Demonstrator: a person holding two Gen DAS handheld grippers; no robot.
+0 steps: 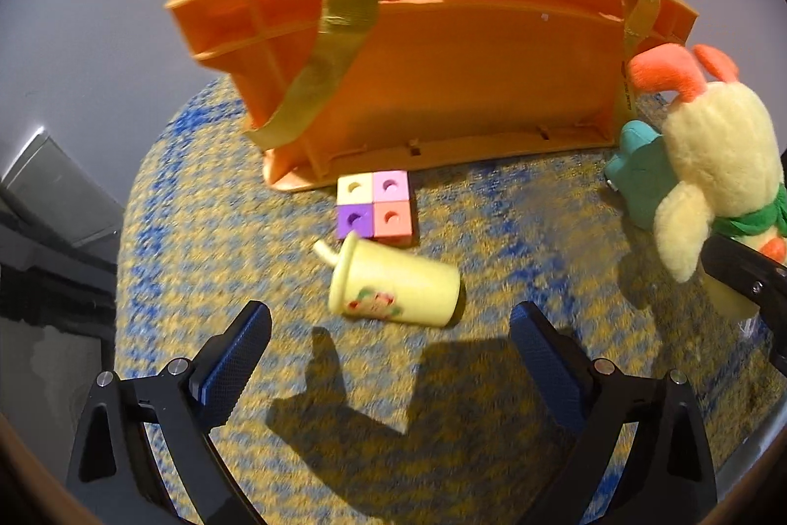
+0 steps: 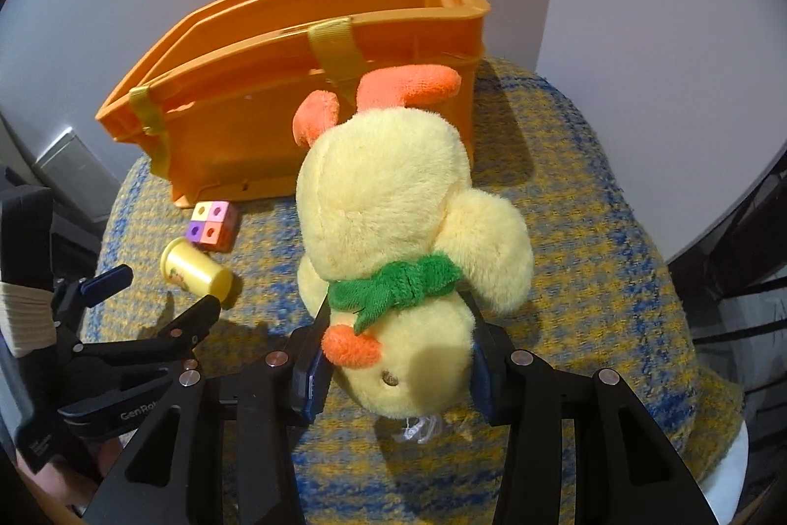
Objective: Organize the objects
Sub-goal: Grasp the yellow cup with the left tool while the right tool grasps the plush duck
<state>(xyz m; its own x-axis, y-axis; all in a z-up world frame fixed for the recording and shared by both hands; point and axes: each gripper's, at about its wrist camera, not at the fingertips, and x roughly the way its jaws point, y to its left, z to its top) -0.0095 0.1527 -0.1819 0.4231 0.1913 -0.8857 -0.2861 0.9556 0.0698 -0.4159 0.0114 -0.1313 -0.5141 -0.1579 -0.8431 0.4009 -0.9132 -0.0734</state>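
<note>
One plush duck point(image 2: 393, 230) hangs head-down in the right gripper point(image 2: 398, 372), whose jaws pinch its head from both sides; its orange feet point up toward the bin point(image 2: 275, 82), and a green scarf wraps its neck. From the left wrist view the duck point(image 1: 713, 161) shows at the right edge, with a teal toy point(image 1: 639, 170) just behind it, near the bin's corner. Beside the duck on the cloth lies a yellow cup point(image 1: 393, 284) on its side, straw end toward the block point(image 1: 374, 202), a square of four pastel cubes that sits close against the foot of the bin point(image 1: 442, 82). That orange bin stands upright at the back with yellow straps over its rim. Left gripper point(image 1: 388, 357) hovers over the cup, jaws spread wide and holding nothing. A blue-and-yellow woven cloth point(image 2: 590, 230) covers the tabletop under everything.
</note>
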